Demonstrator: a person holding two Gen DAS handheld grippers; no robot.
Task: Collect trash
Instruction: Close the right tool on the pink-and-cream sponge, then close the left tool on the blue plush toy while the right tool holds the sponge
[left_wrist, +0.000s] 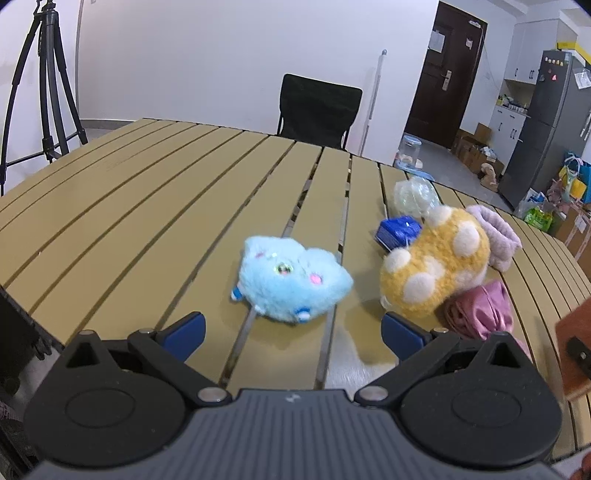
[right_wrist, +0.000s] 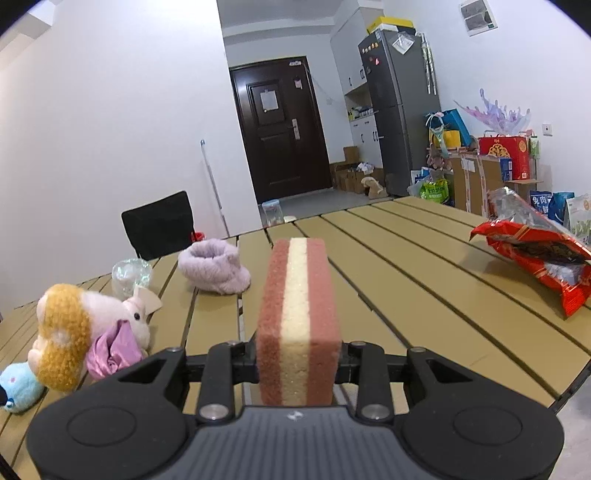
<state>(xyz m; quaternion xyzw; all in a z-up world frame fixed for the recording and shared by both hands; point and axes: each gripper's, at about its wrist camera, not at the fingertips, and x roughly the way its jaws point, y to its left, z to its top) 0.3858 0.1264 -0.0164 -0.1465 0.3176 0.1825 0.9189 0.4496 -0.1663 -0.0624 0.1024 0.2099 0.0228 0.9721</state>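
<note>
Right gripper (right_wrist: 297, 354) is pinching one striped sponge block (right_wrist: 298, 317), pink outside with a cream layer in the middle, standing upright between the fingers above the counter (right_wrist: 424, 258). Ahead and to its right, one red snack wrapper (right_wrist: 532, 254) is lying torn open on the slats, well apart from the gripper.

Left gripper (left_wrist: 293, 334) is hovering low with blue pads (left_wrist: 184, 332) spread wide, holding nothing. One blue plush toy (left_wrist: 291, 282) is sitting just ahead between the pads. Ahead-right: one yellow spotted plush (left_wrist: 436, 269), one crumpled pink cloth (left_wrist: 480, 314), one lilac fuzzy item (left_wrist: 496, 236), one blue packet (left_wrist: 399, 230), one clear crumpled plastic ball (left_wrist: 415, 195).
</note>
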